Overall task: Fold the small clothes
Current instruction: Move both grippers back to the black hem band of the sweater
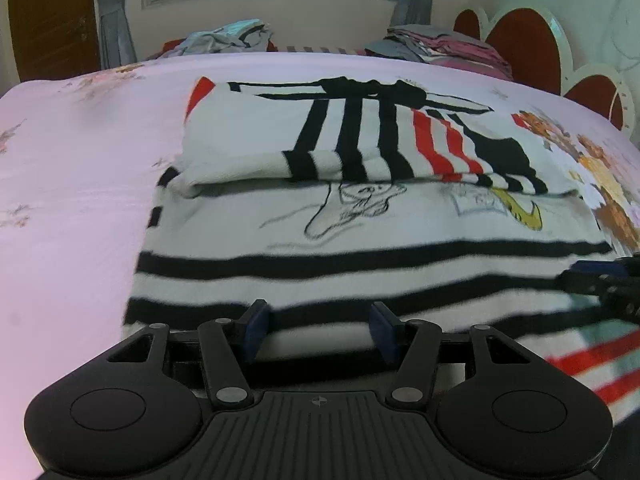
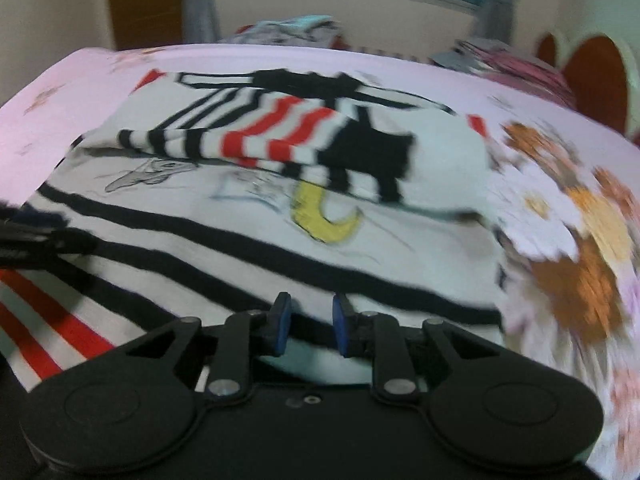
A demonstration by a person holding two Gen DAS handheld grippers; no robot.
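Both tongs, left (image 1: 316,330) and right (image 2: 308,330), were released over the striped shirt's (image 1: 360,224) near hem (sleeves already folded in), poised for the next fold

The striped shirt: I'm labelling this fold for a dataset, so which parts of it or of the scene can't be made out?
- Striped shirt: near hem hidden by the left gripper in the left wrist view, and by the right gripper in the right wrist view.
- Cartoon print: smeared by motion blur, right wrist view.
- Clothes piles: too far and small to identify garments.
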